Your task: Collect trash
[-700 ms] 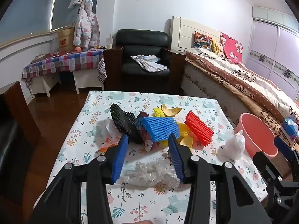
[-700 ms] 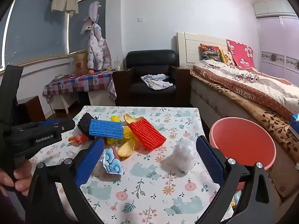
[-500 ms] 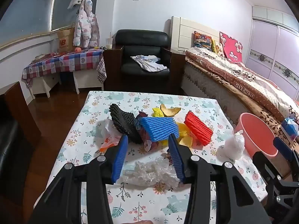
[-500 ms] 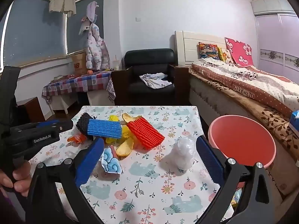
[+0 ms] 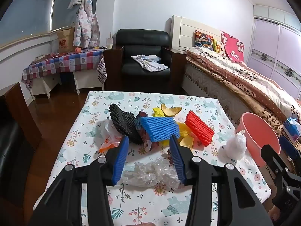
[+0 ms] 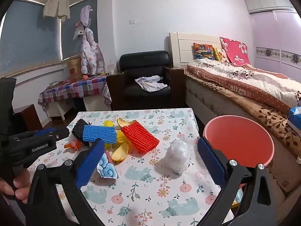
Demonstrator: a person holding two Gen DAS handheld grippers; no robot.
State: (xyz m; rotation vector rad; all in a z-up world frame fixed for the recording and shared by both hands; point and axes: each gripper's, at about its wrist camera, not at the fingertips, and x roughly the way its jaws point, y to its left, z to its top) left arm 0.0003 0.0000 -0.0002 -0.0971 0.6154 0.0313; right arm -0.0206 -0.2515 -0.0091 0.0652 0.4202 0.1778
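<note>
Left wrist view: the trash lies in a loose heap at the middle of the counter [image 5: 203, 103], which wears a white cloth printed with flowers and bears. A black foam net sleeve [image 5: 123, 125] leans at the left, a blue foam net sleeve [image 5: 160, 129] lies beside it, and a red foam net sleeve [image 5: 199, 129] lies to the right, with yellow wrappers and a fruit peel [image 5: 171, 110] around them. The left hand-held gripper [image 5: 149, 160] hangs over the near side with its blue pads apart; a crumpled clear plastic wrap [image 5: 150, 174] lies between them, and I cannot tell whether they touch it. A white plastic bag [image 5: 236, 146] stands at the right edge, just beside a pink bucket [image 5: 257, 131].

Right wrist view: the right hand-held gripper [image 6: 150, 158] is spread wide and holds nothing. The white plastic bag sits between its pads, nearer the right one; a blue-and-white wrapper [image 6: 107, 166] lies by the left pad. The pink bucket stands off the counter's right edge, before the bed [image 6: 244, 82]. A black armchair [image 6: 144, 75] faces from the far wall.
</note>
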